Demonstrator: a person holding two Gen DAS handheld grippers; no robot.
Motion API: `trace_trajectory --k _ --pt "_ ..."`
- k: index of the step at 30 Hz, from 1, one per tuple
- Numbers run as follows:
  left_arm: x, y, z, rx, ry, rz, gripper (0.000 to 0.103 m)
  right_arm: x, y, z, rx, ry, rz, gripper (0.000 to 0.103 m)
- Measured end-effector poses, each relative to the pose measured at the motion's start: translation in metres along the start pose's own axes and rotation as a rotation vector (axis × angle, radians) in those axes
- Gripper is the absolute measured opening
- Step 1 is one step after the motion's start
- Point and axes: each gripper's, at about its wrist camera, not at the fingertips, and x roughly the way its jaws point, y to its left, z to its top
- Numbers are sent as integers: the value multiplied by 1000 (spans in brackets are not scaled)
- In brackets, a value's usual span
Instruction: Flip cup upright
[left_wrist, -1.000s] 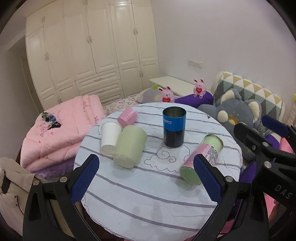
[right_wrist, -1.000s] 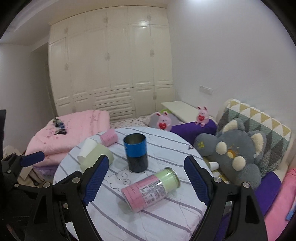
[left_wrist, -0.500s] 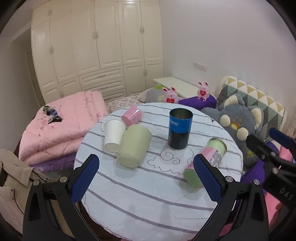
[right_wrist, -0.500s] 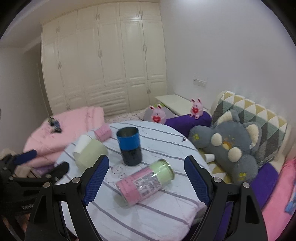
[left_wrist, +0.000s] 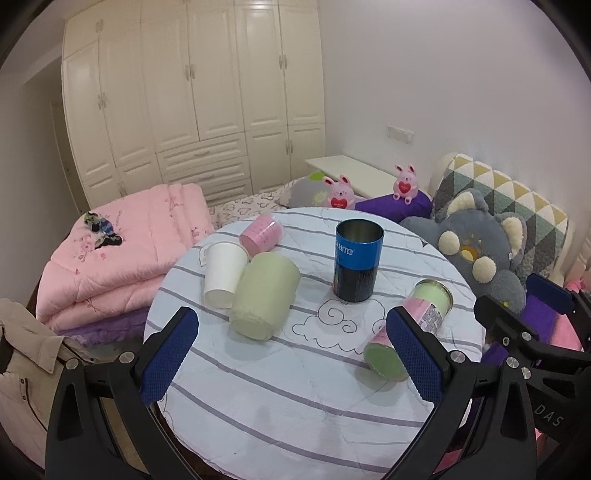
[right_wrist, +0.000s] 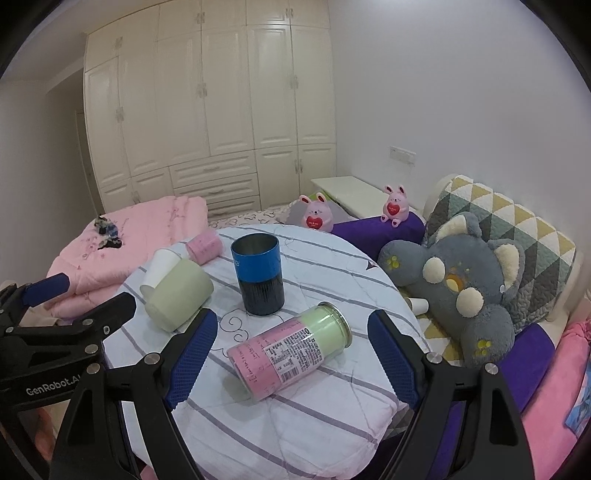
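On the round striped table (left_wrist: 295, 406) a pink-and-green can (right_wrist: 291, 356) lies on its side at the right, also in the left wrist view (left_wrist: 410, 328). A pale green cup (left_wrist: 264, 299) (right_wrist: 179, 297), a white paper cup (left_wrist: 223, 273) (right_wrist: 160, 267) and a small pink cup (left_wrist: 260, 234) (right_wrist: 204, 245) lie on their sides at the left. A blue-and-black tin (left_wrist: 356, 264) (right_wrist: 258, 278) stands upright in the middle. My left gripper (left_wrist: 291, 360) is open and empty over the near table. My right gripper (right_wrist: 291, 363) is open and straddles the pink-and-green can without touching it.
A folded pink quilt (left_wrist: 122, 251) lies left of the table. A grey plush bear (right_wrist: 461, 280) and a patterned cushion (right_wrist: 509, 229) sit to the right. Two pink plush rabbits (left_wrist: 338, 194) and a purple bolster (right_wrist: 376, 227) are behind. White wardrobes (left_wrist: 192, 92) fill the back wall.
Both grippers have shifted a little: the views rose and then settled, and the right gripper came closer to the lying pink-and-green can. The cups have not moved.
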Motion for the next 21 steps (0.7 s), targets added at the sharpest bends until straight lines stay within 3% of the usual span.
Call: trace_trajectory --k 21 --pt "1 -9 1 36 -44 -18 103 0 -6 -1 14 7 0 85"
